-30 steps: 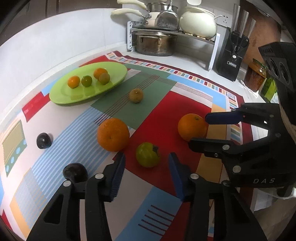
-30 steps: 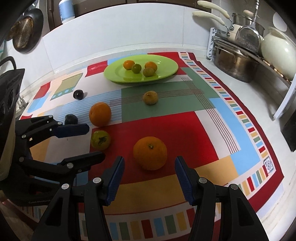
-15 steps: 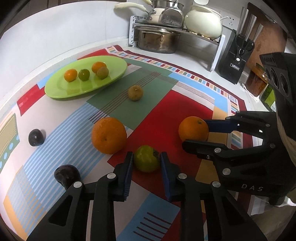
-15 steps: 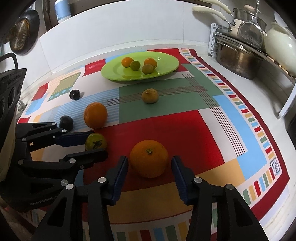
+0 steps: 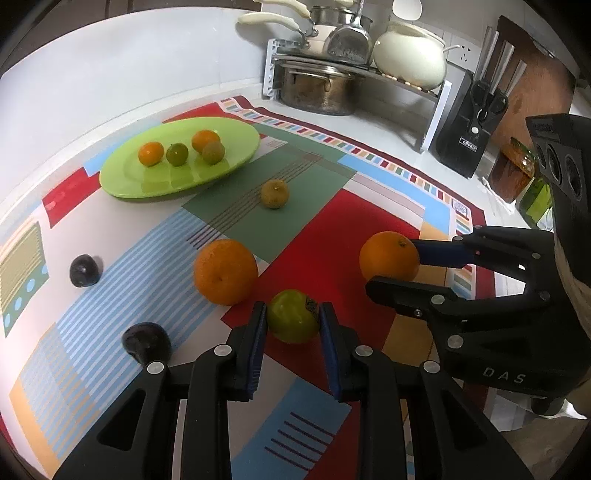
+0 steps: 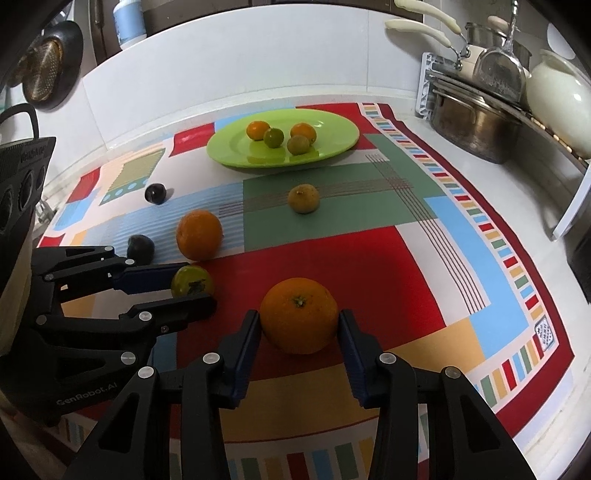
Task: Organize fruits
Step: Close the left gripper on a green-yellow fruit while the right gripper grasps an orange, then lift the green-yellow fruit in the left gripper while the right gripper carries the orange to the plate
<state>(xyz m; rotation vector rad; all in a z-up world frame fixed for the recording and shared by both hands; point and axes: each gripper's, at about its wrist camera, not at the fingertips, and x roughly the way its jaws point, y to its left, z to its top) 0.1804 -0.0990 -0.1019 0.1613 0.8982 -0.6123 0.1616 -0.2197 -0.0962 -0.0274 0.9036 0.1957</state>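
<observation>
Currently logged, from the green plate [image 5: 122, 181] outward:

- On the plate: four small fruits [image 6: 280, 138], two orange, two greenish, clustered near its middle. Judged done.
- Just in front of the plate, on the patterned cloth [image 6: 406, 258]: one small yellow-brown citrus [image 5: 274, 194], loose.
- Further from the plate: one large orange [image 5: 225, 271], loose, untouched.
- To the plate's left and nearer the cameras: two dark plums, far one [image 5: 84, 270] and near one [image 5: 147, 344], both loose.
- Nearest the cameras, well apart from the plate: green fruit [image 5: 293, 315] with dark calyx, pinched between the blue pads of the left gripper [image 5: 291, 332]; jaws closed onto it, narrow, fruit resting on the cloth, not yet lifted as far as can be told.
- Beside it: second large orange [image 6: 299, 315], clamped between the pads of the right gripper [image 6: 297, 332]; jaws wider, set to the orange's girth, likewise on the cloth.
- Remaining, by judgement: six fruits off the plate, two of them gripped; carrying and placing all still to do.

View differences:
- Left wrist only: knife block [image 5: 471, 133], jar [image 5: 511, 173], cutting board behind them.
- Right wrist only: hanging strainer [image 6: 44, 70], blue-labelled bottle [image 6: 129, 22] above the backsplash.
- Both: pot rack with steel pot [image 6: 476, 125].
</observation>
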